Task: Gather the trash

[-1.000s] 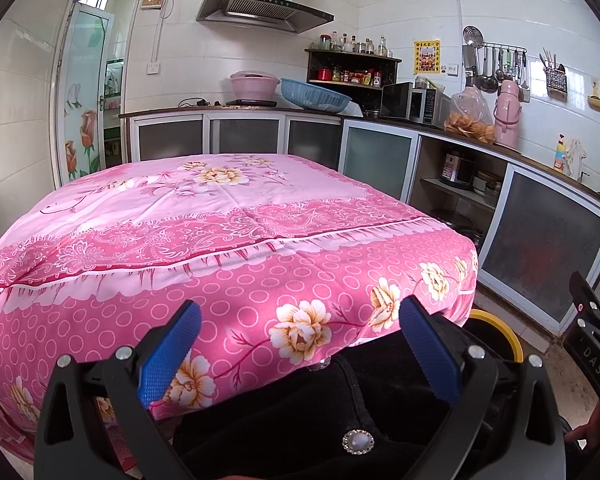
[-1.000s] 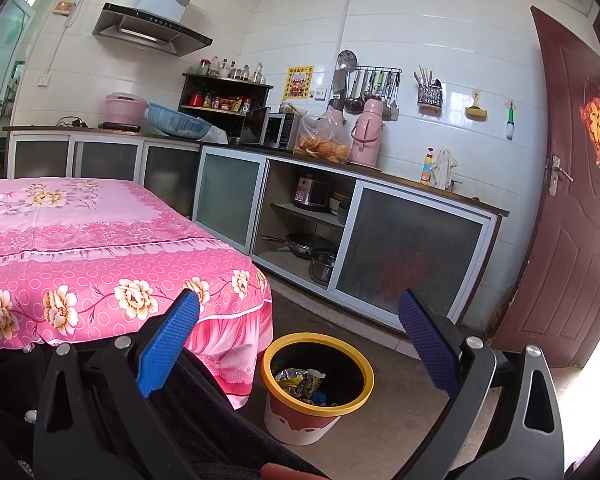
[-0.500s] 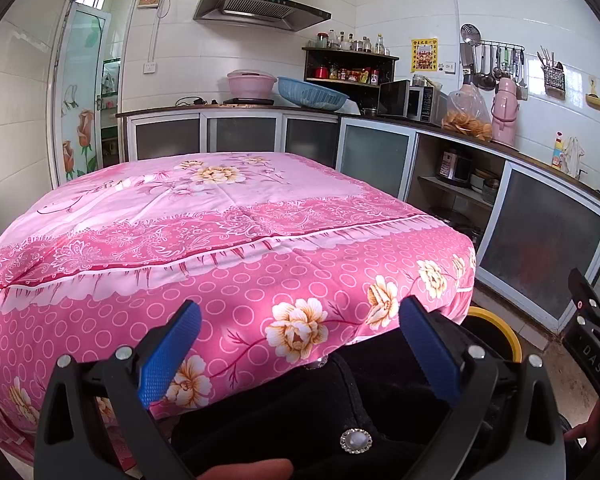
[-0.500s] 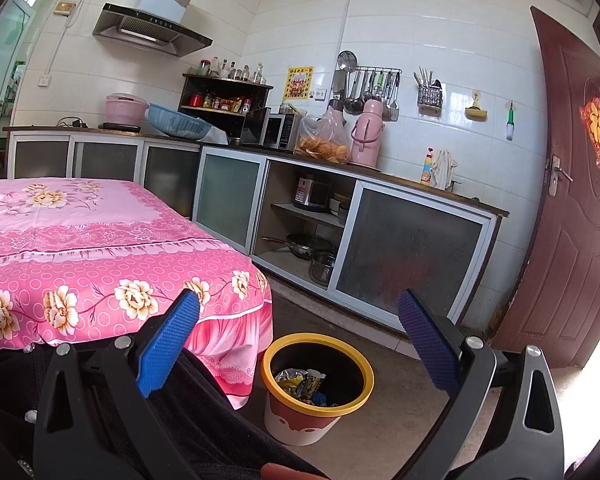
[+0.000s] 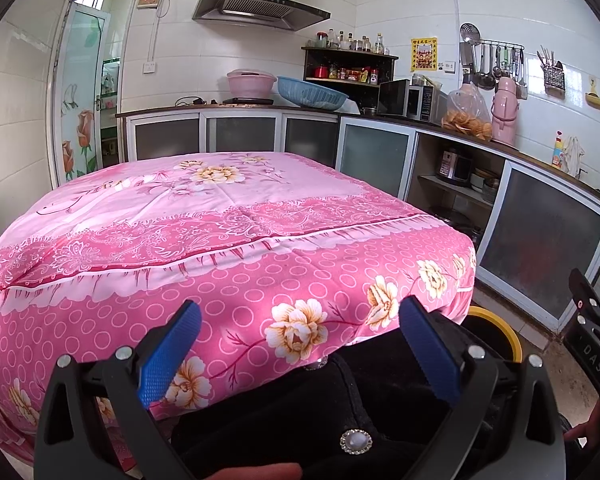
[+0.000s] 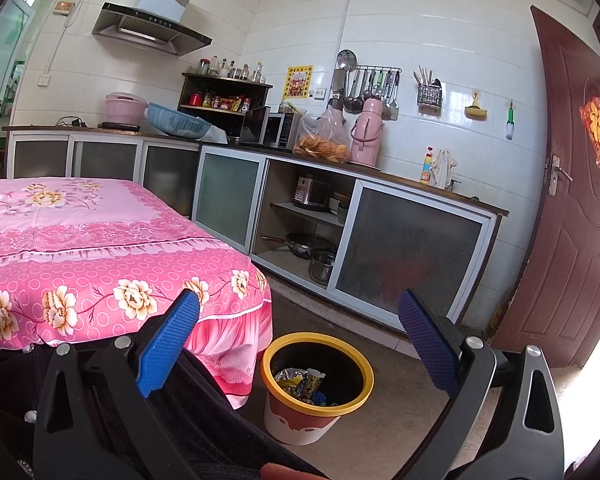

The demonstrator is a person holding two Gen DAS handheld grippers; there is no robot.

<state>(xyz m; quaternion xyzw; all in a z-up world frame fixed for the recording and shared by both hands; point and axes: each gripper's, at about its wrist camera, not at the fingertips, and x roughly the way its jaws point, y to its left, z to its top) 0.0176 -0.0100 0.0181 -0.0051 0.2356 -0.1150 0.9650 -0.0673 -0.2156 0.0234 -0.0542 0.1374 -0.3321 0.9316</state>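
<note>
A yellow-rimmed trash bin (image 6: 317,387) stands on the floor by the table's right corner, with several snack wrappers (image 6: 303,385) inside. Its rim also shows in the left wrist view (image 5: 500,330). My left gripper (image 5: 298,354) is open and empty, held low in front of the table with the pink floral cloth (image 5: 204,216). My right gripper (image 6: 298,354) is open and empty, above and in front of the bin. No trash shows on the cloth.
Kitchen cabinets (image 6: 412,248) and a counter run along the back and right walls. A dark red door (image 6: 576,200) stands at the far right. My lap in black clothing (image 5: 320,412) lies under both grippers. The right gripper's body (image 5: 592,340) shows at the right edge.
The left wrist view has shifted slightly, so the table sits a little lower and closer. The right gripper and the bin have not visibly moved.
</note>
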